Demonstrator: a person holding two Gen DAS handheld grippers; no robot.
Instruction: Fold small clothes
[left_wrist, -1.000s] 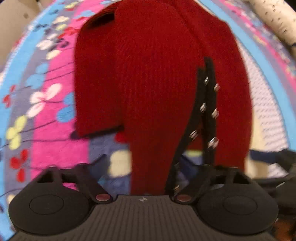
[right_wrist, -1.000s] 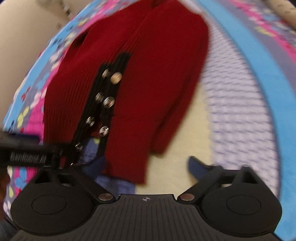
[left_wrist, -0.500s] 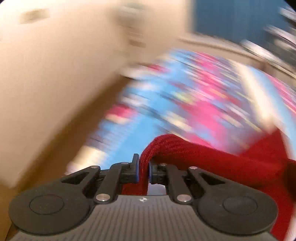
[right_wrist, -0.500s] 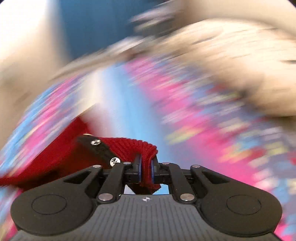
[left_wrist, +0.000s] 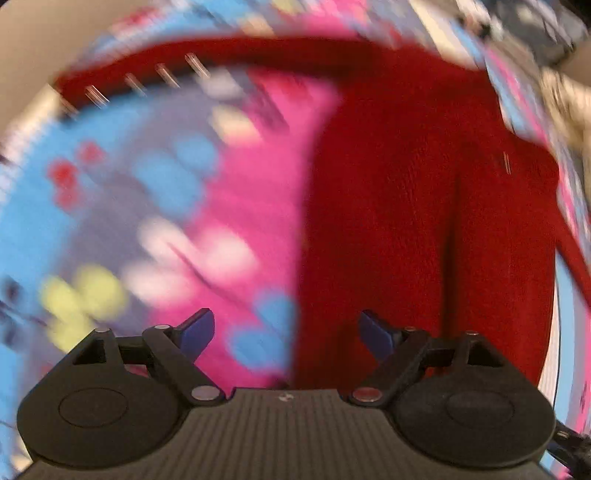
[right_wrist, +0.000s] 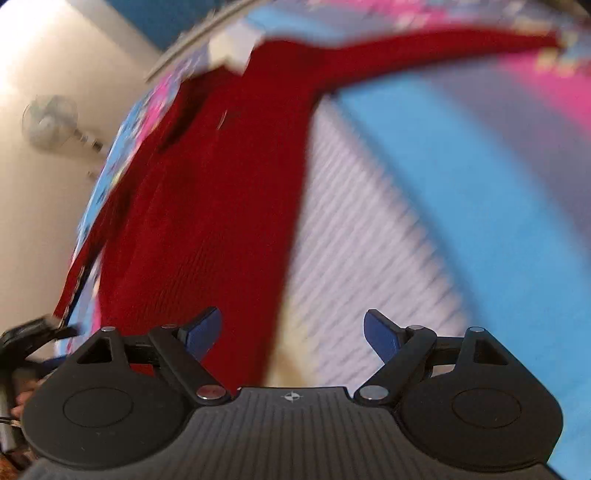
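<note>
A: Cardigan (left_wrist: 424, 206), red knit, lies spread on the patterned bedspread (left_wrist: 177, 206). Both views blurred.

B: Grippers?

A: Left gripper (left_wrist: 286, 330): jaws have just been opening, now stand wide, nothing between the pads. Cloth lies below and beyond them, right pad over the red knit, left over bedspread. Right gripper (right_wrist: 293, 332): same, jaws just opened wide and empty, left pad over the cardigan, right over the bedspread.

B: Progress?

A: Early, I'd say. Garment released and laid out; one sleeve (right_wrist: 443, 48) stretches away in the right wrist view, and the button edge (left_wrist: 147, 77) runs along the far side in the left wrist view. No clear fold visible; a seam or crease down the body, can't tell which.

B: Left to do?

A: Probably sleeves in, then body folded over. All of it, judging by this.
</note>
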